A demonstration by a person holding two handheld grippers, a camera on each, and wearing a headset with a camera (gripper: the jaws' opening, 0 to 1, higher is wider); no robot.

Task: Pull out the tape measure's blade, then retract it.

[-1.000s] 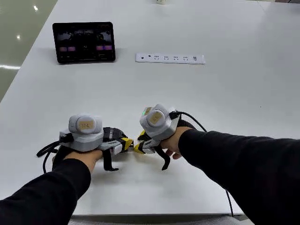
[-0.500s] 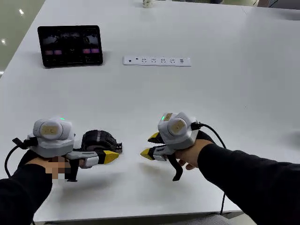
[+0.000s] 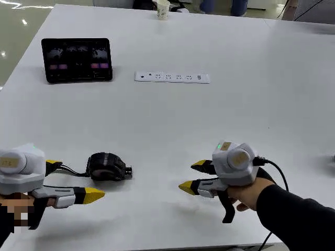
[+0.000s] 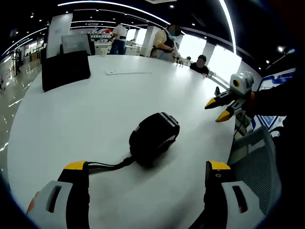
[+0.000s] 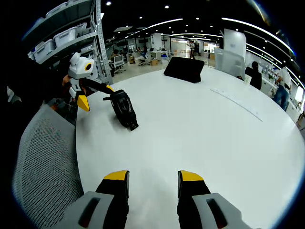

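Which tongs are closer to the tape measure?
Left. The left tongs are right beside the tape measure; the right tongs are apart from it, off on its other side.

White table (image 3: 235,104), glossy floor (image 3: 15,31), ceiling light strips (image 5: 162,22), shelving (image 5: 71,38).

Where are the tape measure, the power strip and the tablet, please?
tape measure (image 3: 106,166), head view, top of its black case.
power strip (image 3: 171,77), head view, its middle.
tablet (image 3: 77,59), head view, screen centre.
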